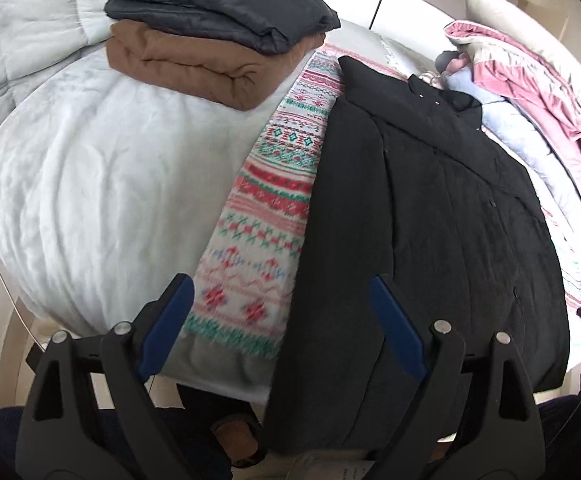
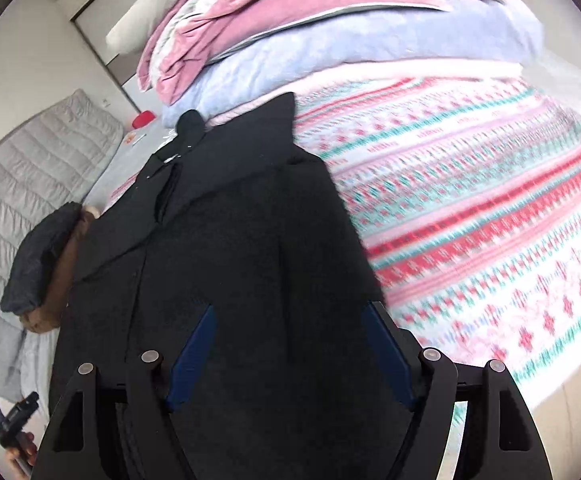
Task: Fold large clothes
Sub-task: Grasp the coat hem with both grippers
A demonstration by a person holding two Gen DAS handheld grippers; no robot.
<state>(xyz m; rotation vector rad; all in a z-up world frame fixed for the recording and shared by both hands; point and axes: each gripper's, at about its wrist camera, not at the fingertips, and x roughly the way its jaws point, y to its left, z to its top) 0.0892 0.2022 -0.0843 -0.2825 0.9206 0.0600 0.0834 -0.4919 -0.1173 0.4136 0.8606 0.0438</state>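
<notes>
A large black coat [image 1: 422, 216] lies spread lengthwise on the patterned blanket [image 1: 266, 200] of the bed, collar at the far end, hem hanging over the near edge. My left gripper [image 1: 282, 300] is open and empty, hovering above the coat's left edge near the hem. In the right wrist view the same coat [image 2: 230, 240] fills the middle. My right gripper [image 2: 290, 328] is open and empty, just above the coat's lower right part. The blue pads [image 2: 194, 356] stand wide apart.
A folded brown garment [image 1: 186, 68] with a folded dark grey one [image 1: 218, 8] on top sits at the far left on a white duvet [image 1: 90, 184]. Pink bedding [image 2: 298, 12] and light blue bedding [image 2: 330, 56] are piled on the right. A grey quilt [image 2: 22, 168] lies behind.
</notes>
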